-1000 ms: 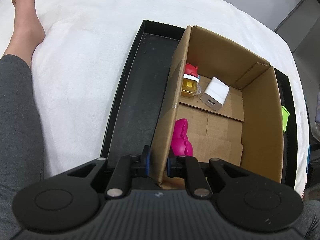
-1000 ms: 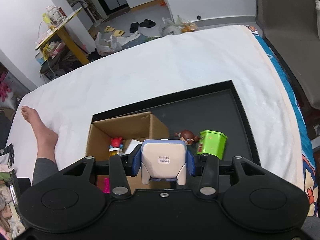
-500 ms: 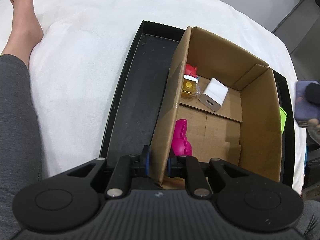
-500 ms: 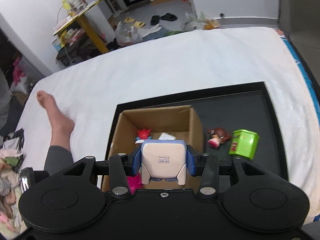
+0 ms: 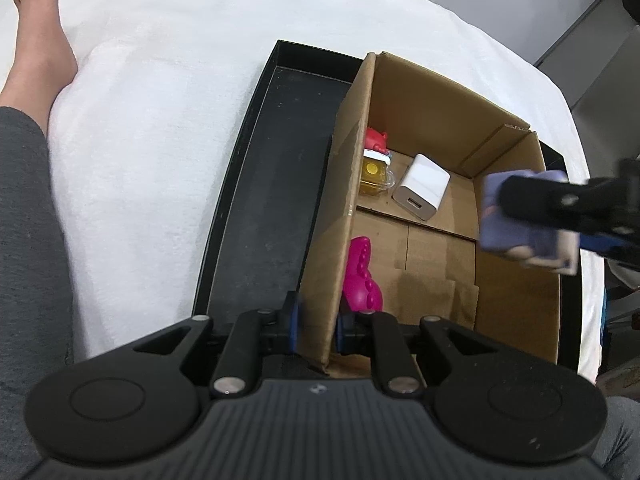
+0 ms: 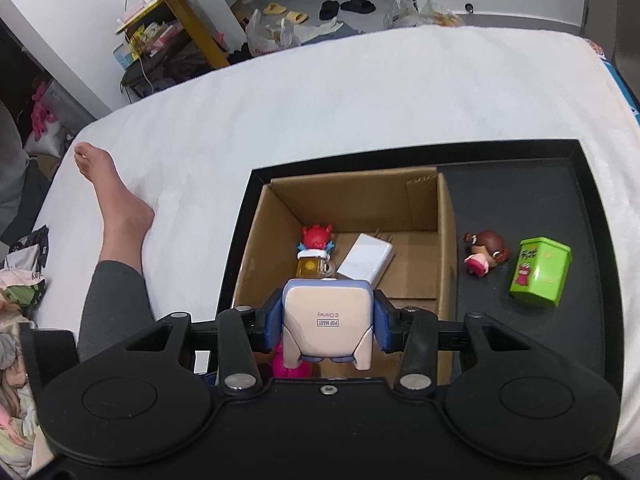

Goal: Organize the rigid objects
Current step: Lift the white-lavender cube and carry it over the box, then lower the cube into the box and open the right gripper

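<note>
Right gripper [image 6: 327, 326] — carrying figurine [image 6: 326, 322] — reached over box [image 6: 352, 188].

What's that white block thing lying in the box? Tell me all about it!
The white block looks like a plug-in phone charger: smooth white plastic with a socket slot on one end and metal prongs on the other. It lies flat and slanted on the cardboard box floor, close beside the little red-topped yellow toy. No claw touches it.

The left wrist view looks steeply down from close above the near left wall of the cardboard box [image 5: 404, 184], facing the far bed edge. The right wrist view sits higher over the box's [image 6: 352, 204] near end, taking in the black tray [image 6: 560, 184] and room beyond. Both share the box interior.
</note>
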Action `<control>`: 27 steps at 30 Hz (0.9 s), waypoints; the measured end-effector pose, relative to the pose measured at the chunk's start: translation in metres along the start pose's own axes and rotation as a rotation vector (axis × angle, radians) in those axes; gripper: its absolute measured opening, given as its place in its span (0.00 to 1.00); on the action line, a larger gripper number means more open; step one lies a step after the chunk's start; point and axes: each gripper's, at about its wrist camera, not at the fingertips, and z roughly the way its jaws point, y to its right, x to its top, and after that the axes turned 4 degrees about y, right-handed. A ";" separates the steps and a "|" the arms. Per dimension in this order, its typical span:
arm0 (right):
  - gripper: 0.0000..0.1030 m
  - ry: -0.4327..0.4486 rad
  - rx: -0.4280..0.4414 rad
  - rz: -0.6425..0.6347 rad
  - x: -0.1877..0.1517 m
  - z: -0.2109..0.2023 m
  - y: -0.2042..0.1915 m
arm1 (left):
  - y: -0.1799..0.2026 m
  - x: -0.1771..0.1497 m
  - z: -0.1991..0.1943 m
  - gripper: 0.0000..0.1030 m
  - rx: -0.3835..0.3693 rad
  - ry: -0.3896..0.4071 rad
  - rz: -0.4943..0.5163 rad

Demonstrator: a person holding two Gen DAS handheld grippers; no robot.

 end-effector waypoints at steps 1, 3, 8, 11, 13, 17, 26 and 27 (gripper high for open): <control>0.42 -0.006 0.000 -0.002 -0.001 0.003 0.000 | 0.000 0.000 0.000 0.15 -0.002 0.001 0.000; 0.42 -0.017 -0.001 -0.004 -0.003 0.011 -0.001 | -0.001 -0.001 0.000 0.16 -0.005 0.002 -0.003; 0.42 -0.059 -0.009 0.000 -0.009 0.032 0.002 | -0.001 -0.001 -0.002 0.16 -0.009 0.005 -0.003; 0.43 -0.076 -0.018 0.003 -0.013 0.041 0.004 | -0.002 -0.001 -0.002 0.17 -0.013 0.004 0.000; 0.43 -0.081 -0.033 0.004 -0.015 0.046 0.005 | 0.000 -0.001 -0.003 0.17 -0.012 0.009 0.004; 0.43 -0.070 -0.064 -0.012 -0.015 0.049 0.003 | 0.004 -0.001 -0.004 0.17 -0.002 0.010 0.002; 0.43 -0.066 -0.066 -0.032 -0.014 0.051 -0.005 | 0.001 -0.002 -0.003 0.17 -0.008 0.004 -0.002; 0.43 -0.070 -0.066 -0.032 -0.014 0.052 -0.006 | 0.001 -0.002 -0.003 0.17 -0.008 0.002 -0.003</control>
